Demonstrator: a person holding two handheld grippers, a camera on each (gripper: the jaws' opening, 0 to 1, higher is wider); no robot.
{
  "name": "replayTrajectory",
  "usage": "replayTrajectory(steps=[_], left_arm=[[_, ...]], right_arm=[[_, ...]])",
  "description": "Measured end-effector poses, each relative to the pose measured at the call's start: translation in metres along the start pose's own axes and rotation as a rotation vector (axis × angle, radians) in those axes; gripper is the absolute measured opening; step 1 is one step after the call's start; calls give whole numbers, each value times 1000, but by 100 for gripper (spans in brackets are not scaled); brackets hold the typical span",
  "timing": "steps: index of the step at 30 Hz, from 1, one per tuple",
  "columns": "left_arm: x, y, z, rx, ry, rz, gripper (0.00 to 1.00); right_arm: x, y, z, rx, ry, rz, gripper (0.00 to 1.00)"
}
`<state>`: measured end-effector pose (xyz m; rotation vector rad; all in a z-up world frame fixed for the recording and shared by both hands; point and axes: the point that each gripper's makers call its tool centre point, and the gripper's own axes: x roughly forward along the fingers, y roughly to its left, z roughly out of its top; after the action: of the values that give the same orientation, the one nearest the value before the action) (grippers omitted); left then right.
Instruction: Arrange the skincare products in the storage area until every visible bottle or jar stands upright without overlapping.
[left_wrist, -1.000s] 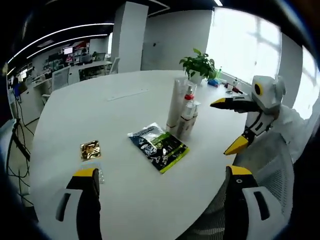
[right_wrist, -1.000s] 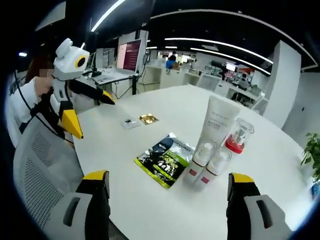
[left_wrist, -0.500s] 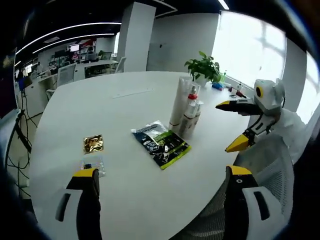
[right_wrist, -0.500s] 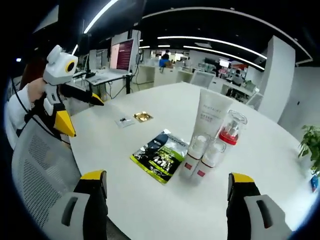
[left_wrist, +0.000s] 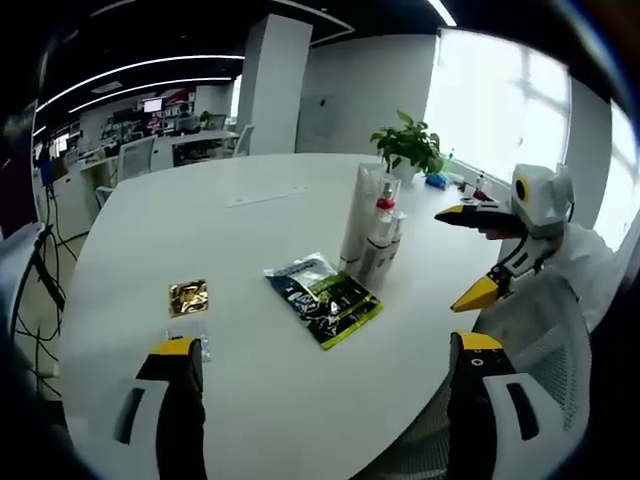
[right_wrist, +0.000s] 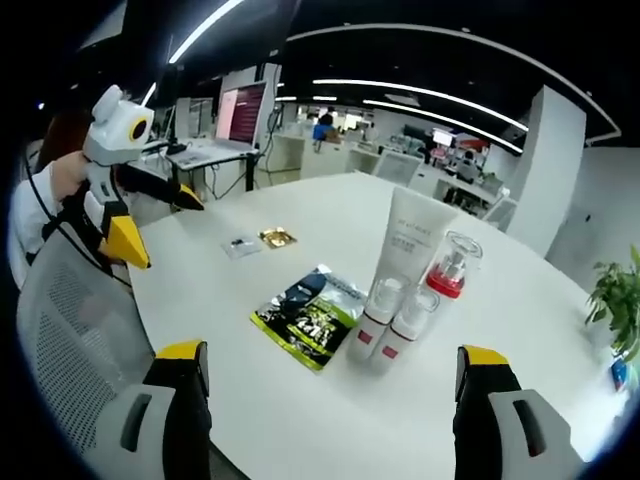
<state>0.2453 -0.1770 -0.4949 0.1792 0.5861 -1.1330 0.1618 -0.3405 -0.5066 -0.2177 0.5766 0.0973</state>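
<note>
On the round white table (left_wrist: 260, 210) (right_wrist: 520, 330) a cluster of skincare products stands upright: a tall white tube (right_wrist: 404, 243) (left_wrist: 357, 214), a clear bottle with a red collar (right_wrist: 447, 270) (left_wrist: 382, 208), and two small white bottles (right_wrist: 378, 318) (left_wrist: 378, 254) in front. A dark green-and-black sachet (right_wrist: 304, 317) (left_wrist: 322, 296) lies flat beside them. My left gripper (left_wrist: 320, 375) is open over the near table edge, holding nothing; it also appears at the left of the right gripper view (right_wrist: 160, 222). My right gripper (right_wrist: 335, 380) is open and empty; it shows at the right of the left gripper view (left_wrist: 478, 252).
A small gold packet (left_wrist: 187, 297) (right_wrist: 277, 237) and a clear packet (left_wrist: 197, 343) (right_wrist: 241, 245) lie on the table. A potted plant (left_wrist: 406, 145) stands at the far edge. A mesh chair (right_wrist: 70, 330) (left_wrist: 545, 350) sits at the table's rim beside a person in white.
Both views have shifted slightly as the hands moved; the products and packets stay where they were. Both grippers remain open.
</note>
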Motion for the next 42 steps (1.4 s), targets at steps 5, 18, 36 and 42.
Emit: replayTrajectory(steps=[5,18,36,42], left_arm=[[0,-2,0,23,2,3,98],[0,2,-5,36,11,20,99],[-1,15,-13,18,42,15,99],[-1,22,-13,13,45,9,98]], right_arm=[[0,1,-1,-8,1,1,100],[2,9,4,-38,-6,31,100],[13,33,20,-62,-27,87,100],[17,40,24,-62,-29,93,100]])
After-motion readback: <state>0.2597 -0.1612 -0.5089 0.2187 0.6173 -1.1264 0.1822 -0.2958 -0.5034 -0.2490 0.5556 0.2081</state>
